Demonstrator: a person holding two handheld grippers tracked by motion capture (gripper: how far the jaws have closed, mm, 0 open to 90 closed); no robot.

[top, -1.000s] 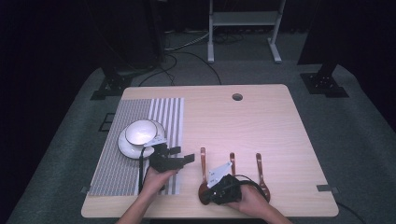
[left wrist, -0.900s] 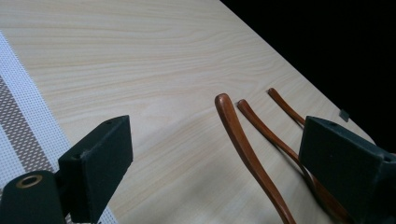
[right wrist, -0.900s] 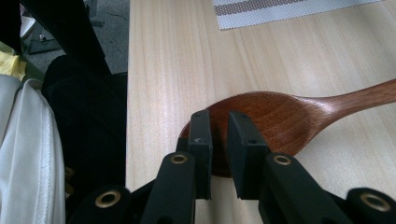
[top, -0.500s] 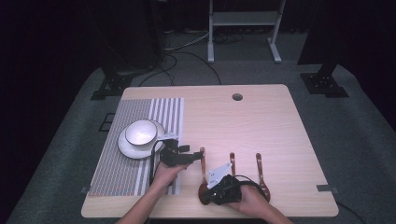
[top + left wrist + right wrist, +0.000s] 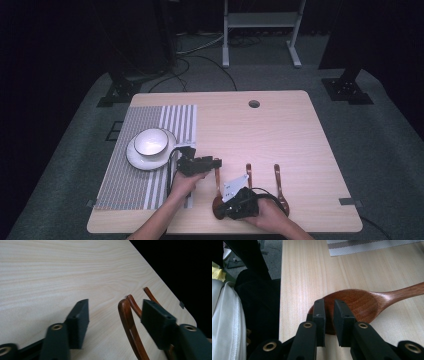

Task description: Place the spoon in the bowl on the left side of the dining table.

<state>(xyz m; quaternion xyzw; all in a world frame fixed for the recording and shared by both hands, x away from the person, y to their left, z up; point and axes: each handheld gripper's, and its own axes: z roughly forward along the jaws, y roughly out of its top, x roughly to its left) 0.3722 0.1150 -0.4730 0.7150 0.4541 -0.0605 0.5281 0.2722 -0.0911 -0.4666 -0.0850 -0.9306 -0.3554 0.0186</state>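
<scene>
Left claw [image 5: 216,164] moved right, closing astride the spoon handle [image 5: 128,322].

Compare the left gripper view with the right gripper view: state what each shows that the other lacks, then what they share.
Left gripper view: the left gripper, whose jaws have just been closing, straddles the spoon at its handle end without pressing it; two more handles lie beyond.
Right gripper view: the right gripper, jaws nearly together, sits at the spoon bowl, with a striped placemat and white clothing.
Shared: the wooden table and, judging by the high view, the same spoon.
</scene>
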